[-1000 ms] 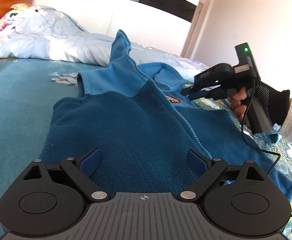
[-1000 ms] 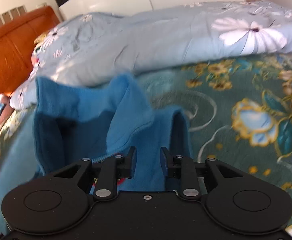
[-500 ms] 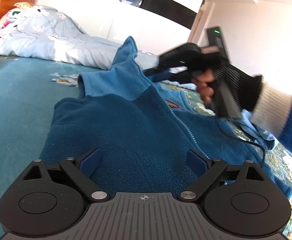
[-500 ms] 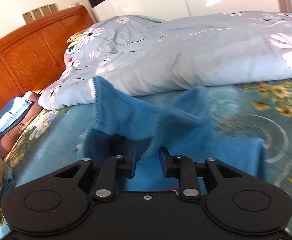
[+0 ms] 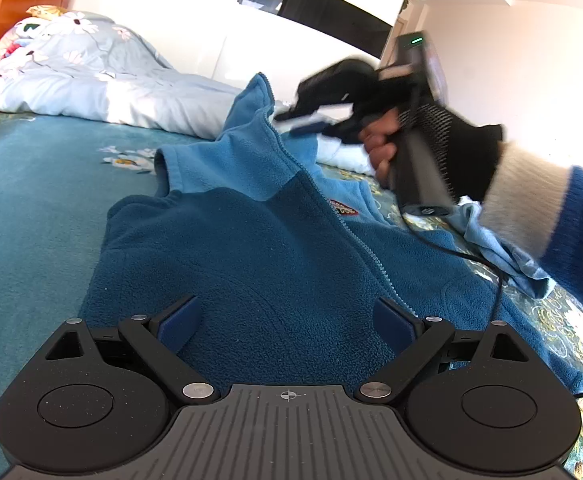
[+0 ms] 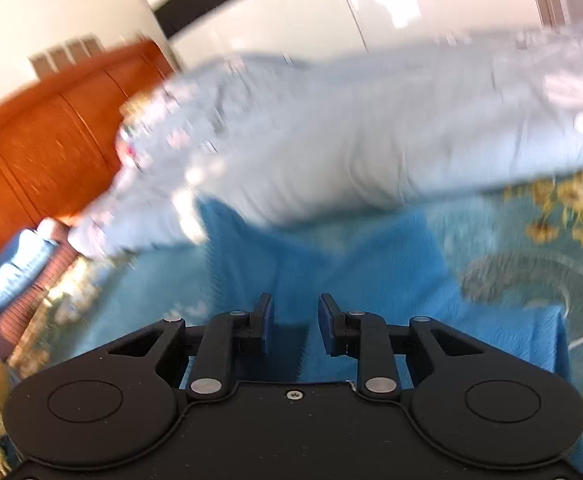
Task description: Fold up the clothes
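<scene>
A blue fleece jacket with a front zip lies on the teal bedspread. My left gripper hovers open over its hem, and both pads are clear of the cloth. A person's hand holds my right gripper up at the raised collar. In the blurred right wrist view the jacket's zip edge runs down between the narrow jaws of the right gripper, which looks shut on it.
A pale floral duvet is heaped along the far side of the bed, with the orange wooden headboard to the left. A light blue garment and a black cable lie at the right.
The right gripper has swung left and slightly up, from beside the jacket's chest to its collar. The collar has shifted with it. The left gripper has stayed put.
</scene>
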The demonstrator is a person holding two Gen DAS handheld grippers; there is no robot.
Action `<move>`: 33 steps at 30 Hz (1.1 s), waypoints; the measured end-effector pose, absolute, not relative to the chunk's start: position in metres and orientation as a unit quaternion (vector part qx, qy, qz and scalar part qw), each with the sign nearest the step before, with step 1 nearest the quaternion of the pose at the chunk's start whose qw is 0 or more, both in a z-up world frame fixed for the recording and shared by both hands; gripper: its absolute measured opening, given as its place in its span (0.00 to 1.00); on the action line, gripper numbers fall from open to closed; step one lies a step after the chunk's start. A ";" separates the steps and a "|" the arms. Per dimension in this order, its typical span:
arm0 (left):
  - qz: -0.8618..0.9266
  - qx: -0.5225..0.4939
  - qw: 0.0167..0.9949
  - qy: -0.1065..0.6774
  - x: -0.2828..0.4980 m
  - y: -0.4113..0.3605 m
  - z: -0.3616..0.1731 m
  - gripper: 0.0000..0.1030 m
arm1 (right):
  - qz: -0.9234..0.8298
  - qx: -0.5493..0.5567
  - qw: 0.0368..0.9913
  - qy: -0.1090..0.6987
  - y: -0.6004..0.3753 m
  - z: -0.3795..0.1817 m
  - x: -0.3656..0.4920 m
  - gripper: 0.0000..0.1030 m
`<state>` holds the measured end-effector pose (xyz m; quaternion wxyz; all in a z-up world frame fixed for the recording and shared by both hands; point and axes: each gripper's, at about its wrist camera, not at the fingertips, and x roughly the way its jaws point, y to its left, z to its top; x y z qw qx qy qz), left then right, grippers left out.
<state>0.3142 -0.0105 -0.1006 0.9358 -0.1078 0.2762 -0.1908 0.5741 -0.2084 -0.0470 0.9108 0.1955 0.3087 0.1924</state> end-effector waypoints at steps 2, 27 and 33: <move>-0.191 -0.107 0.936 0.276 0.314 -0.011 -0.101 0.91 | 0.208 0.208 0.913 0.284 -0.211 -0.037 0.564 0.29; -0.202 -0.114 0.933 0.275 0.312 -0.009 -0.100 0.97 | 0.166 0.257 0.893 0.331 -0.247 -0.059 0.543 0.17; -0.202 -0.118 0.931 0.279 0.312 -0.007 -0.098 0.98 | 0.169 0.199 0.914 0.312 -0.280 -0.029 0.430 0.22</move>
